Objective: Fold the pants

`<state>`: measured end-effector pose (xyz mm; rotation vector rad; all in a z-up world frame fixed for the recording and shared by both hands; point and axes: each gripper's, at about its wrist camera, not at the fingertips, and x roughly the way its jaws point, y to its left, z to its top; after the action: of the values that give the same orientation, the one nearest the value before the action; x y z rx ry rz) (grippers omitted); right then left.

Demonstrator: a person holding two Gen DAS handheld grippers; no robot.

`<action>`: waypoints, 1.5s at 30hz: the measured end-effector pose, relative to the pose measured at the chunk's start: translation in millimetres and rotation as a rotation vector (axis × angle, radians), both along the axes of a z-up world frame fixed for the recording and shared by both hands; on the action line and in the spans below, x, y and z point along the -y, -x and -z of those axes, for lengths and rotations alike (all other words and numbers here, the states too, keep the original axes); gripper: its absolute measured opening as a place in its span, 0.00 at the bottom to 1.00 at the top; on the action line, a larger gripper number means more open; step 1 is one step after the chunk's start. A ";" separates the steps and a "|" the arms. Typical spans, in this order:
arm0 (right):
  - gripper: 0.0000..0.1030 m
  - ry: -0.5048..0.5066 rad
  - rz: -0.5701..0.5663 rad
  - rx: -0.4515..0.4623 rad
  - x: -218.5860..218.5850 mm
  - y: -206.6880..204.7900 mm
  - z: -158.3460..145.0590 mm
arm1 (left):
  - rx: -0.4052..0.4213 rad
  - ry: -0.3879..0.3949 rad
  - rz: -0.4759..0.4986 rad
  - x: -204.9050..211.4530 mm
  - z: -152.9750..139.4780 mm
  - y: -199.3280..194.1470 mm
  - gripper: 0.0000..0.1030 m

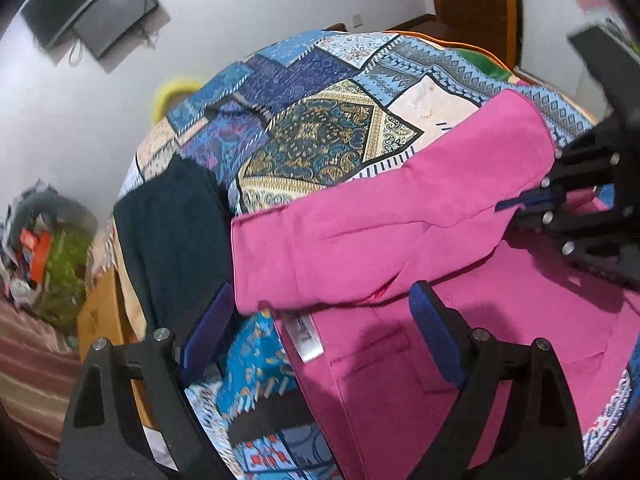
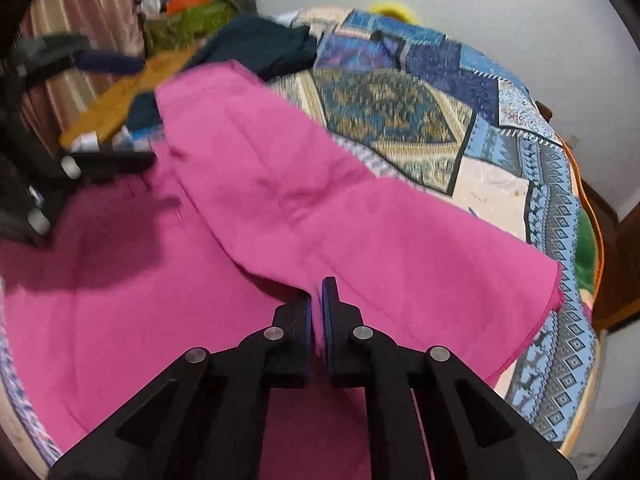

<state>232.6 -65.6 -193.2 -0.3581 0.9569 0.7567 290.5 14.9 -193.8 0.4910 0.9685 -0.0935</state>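
Nearest my lens, the bright pink cotton pants (image 2: pixel 248 208) lay across the blue patchwork bedspread (image 1: pixel 320 120), one leg doubled over the seat. Beside them sat a dark folded garment (image 1: pixel 172 232). My right gripper (image 2: pixel 317 312) was pinched onto pink cloth; my left gripper (image 1: pixel 320 320) hung apart, empty. With one corner held, I judged the fold could skew.

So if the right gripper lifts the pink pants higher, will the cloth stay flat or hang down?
Probably hang down: the pink pants already crease and drape where the right gripper pinches them. They look thin, so likely light. On the patterned bedspread the loose part may drag rather than slide cleanly.
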 end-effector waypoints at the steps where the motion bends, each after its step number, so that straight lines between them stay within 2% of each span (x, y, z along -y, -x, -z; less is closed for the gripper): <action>1: 0.03 -0.016 0.004 0.008 0.5 0.2 -3.8 | 0.006 -0.014 0.025 4.2 0.2 -0.7 0.87; 6: 0.02 -0.101 0.026 0.059 12.2 1.9 -30.3 | 0.008 -0.065 0.094 21.8 5.6 -5.5 0.87; 9: 0.02 -0.130 0.030 0.083 17.7 3.7 -41.6 | 0.034 -0.115 0.090 27.6 9.7 -11.3 0.87; 11: 0.02 -0.128 0.031 0.091 18.7 5.3 -44.8 | 0.068 -0.151 0.082 30.6 11.2 -13.7 0.79; 12: 0.02 -0.127 0.031 0.094 19.5 7.2 -45.6 | 0.085 -0.169 0.076 31.7 11.5 -14.9 0.68; 13: 0.02 -0.127 0.029 0.096 20.5 9.3 -46.1 | 0.091 -0.179 0.066 32.3 11.7 -16.2 0.52; 14: 0.02 -0.127 0.028 0.097 22.0 10.6 -46.1 | 0.094 -0.183 0.052 31.9 11.1 -17.5 0.43; 15: 0.02 -0.124 0.031 0.099 23.2 11.9 -45.9 | 0.089 -0.180 0.029 30.2 9.8 -19.5 0.25; 16: 0.02 -0.121 0.031 0.100 24.4 12.7 -45.5 | 0.081 -0.167 0.020 28.5 8.3 -20.2 0.15; 19: 0.02 -0.125 0.040 0.099 29.1 15.9 -44.7 | 0.066 -0.106 0.016 24.9 0.4 -16.7 0.12; 23: 0.02 -0.139 0.044 0.091 34.7 21.2 -45.6 | 0.069 -0.085 0.017 26.2 -6.2 -7.4 0.12; 26: 0.03 -0.113 0.036 0.096 35.2 26.2 -43.7 | 0.058 -0.062 0.016 25.4 -7.5 -5.7 0.11; 28: 0.14 -0.081 0.025 0.083 33.9 28.1 -39.6 | 0.049 -0.044 0.009 23.5 -7.3 -5.9 0.11; 30: 0.38 -0.071 0.012 0.065 33.2 29.8 -34.9 | 0.040 -0.028 0.002 20.9 -6.1 -7.7 0.11; 32: 0.40 -0.060 -0.002 0.059 30.1 30.9 -29.9 | 0.032 -0.008 -0.006 19.1 -5.2 -10.0 0.11; 37: 0.37 0.001 0.000 0.071 13.1 17.5 -12.0 | 0.022 0.033 -0.012 16.5 -5.3 -14.1 0.09; 39: 0.03 -0.008 0.010 0.048 9.8 8.7 -6.8 | 0.016 0.052 -0.012 15.1 -6.8 -14.9 0.09; 41: 0.03 -0.020 0.022 0.045 8.5 3.3 -6.2 | 0.021 0.055 -0.012 14.9 -9.6 -13.7 0.08; 45: 0.02 -0.052 0.012 0.116 13.8 12.0 -25.0 | 0.036 0.076 0.003 15.0 -24.5 0.8 0.08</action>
<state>220.7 -79.4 -168.2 -0.3470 0.8278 0.7405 289.8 0.0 -169.4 0.4230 0.9257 -0.1235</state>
